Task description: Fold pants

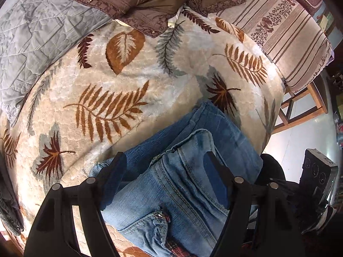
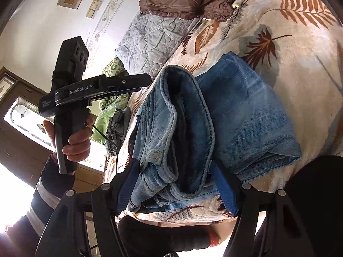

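Blue jeans [image 1: 182, 160] lie folded in a thick stack at the near edge of a bed with a leaf-print blanket [image 1: 107, 85]. My left gripper [image 1: 166, 158] hovers over the waistband end, fingers wide apart on either side of the denim, not pinching it. In the right wrist view the jeans [image 2: 246, 117] show their open waistband. My right gripper [image 2: 173, 165] has its blue-padded fingers on both sides of the waistband, spread and not closed. The left gripper [image 2: 148, 81] shows there from the side, held in a hand above the jeans' left end.
A brown quilted jacket [image 1: 133, 2] lies at the head of the bed beside a grey quilt [image 1: 32, 42] and a striped cover [image 1: 289, 32]. A wooden stool [image 1: 304, 107] stands right of the bed. Green cloth and grey denim [image 2: 115, 124] lie at the bed's far side.
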A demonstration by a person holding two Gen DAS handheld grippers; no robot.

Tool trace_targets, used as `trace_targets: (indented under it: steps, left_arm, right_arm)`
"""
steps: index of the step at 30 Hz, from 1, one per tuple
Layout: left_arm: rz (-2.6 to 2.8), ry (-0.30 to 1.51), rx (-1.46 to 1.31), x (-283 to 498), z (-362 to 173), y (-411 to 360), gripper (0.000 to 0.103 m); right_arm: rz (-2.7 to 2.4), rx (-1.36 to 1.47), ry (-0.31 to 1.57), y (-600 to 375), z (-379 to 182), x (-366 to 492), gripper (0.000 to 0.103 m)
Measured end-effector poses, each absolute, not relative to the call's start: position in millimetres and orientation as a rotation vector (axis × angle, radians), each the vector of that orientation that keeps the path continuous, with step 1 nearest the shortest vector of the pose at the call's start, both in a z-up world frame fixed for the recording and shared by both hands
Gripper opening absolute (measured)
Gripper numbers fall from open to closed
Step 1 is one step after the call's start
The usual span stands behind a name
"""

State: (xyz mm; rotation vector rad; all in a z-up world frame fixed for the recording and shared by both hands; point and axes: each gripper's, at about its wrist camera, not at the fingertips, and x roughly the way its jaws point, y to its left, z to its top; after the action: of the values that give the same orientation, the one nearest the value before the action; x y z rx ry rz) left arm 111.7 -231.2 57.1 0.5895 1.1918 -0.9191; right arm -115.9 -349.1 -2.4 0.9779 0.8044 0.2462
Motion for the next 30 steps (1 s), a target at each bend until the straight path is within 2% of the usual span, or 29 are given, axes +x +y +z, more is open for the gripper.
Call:
trace_targets:
  steps: [3,9,16,19,24,25,26,27,28,30]
  left_arm:
    - [-1.008,1.236,0.666,108.1,52.9,-245.3,0.074]
    - [-1.051,1.208,0.854,100.1,37.1,-252.2,0.074]
    - [-1.074,1.257,0.814,110.3,27.5,-247.0,0.074]
    - [-1.099,1.283,0.836,106.3,18.4,-245.9,0.079]
    - [-1.111,1.308,0.876,94.0,-5.7,-246.3,0.079]
    - [-1.113,1.288,0.865,92.3,-5.2,-245.4,0.079]
    - [-1.115,1.273,0.843,91.4,-3.0,-243.6,0.076]
    - [-1.111,1.264,0.821,91.3,-0.3,-240.9,0.067]
    - [-1.101,1.255,0.802,91.8,3.4,-237.5,0.062]
    - [-1.106,1.259,0.746,93.5,13.3,-228.2,0.050]
  right_arm:
    - [0.247,0.994,0.811,-350.9,-5.5,-119.1,0.071]
    - [0.330,1.004,0.876,-337.6,-14.2,-122.6,0.071]
    - [0.390,1.016,0.838,-332.0,-11.1,-117.4,0.071]
    - [0.411,1.008,0.817,-330.7,-6.3,-117.6,0.070]
    - [0.396,1.038,0.856,-328.6,-16.2,-108.5,0.069]
    - [0.391,1.044,0.859,-328.2,-17.8,-106.8,0.067]
    - [0.383,1.046,0.852,-329.8,-18.6,-107.2,0.057]
    - [0.372,1.043,0.851,-331.4,-18.7,-107.4,0.049]
    - [0.378,1.038,0.861,-331.6,-18.7,-106.9,0.033]
    - [0.380,1.019,0.849,-331.0,-13.6,-111.5,0.032]
